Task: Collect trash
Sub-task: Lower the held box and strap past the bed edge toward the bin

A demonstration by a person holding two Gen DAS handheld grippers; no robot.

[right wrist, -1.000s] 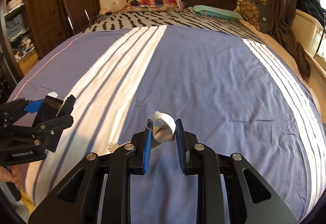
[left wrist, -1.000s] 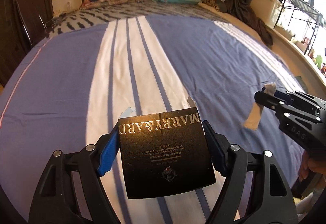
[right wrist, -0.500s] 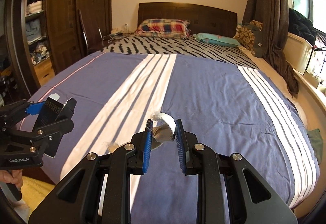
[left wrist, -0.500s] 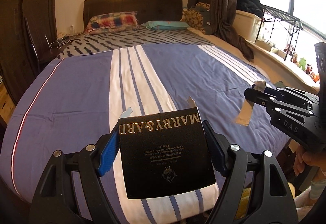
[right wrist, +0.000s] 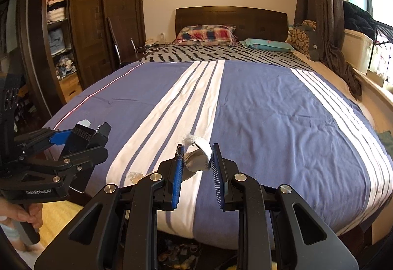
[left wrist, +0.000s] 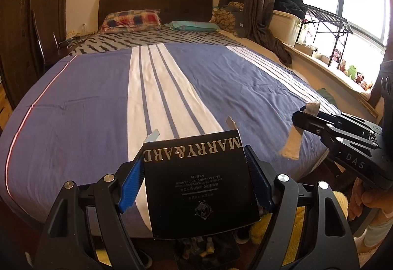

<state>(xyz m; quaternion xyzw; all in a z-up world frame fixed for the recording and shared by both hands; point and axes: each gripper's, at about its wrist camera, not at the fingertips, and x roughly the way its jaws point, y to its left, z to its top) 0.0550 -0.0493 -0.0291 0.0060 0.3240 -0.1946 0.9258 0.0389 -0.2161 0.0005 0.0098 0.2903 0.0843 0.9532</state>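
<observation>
Right, L gripper (left wrist: 194,172) clamps black box (left wrist: 200,184), R gripper (right wrist: 197,168) pinches what's prob a fabric strip (right wrist: 199,155); both lifted clear of bed (right wrist: 270,122) for binning

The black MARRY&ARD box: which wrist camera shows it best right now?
The left wrist view. There the black box fills the centre, its printed face readable, clamped between the left gripper's blue pads. The right wrist view shows only a narrow, edge-on sliver of the box at far left.
</observation>
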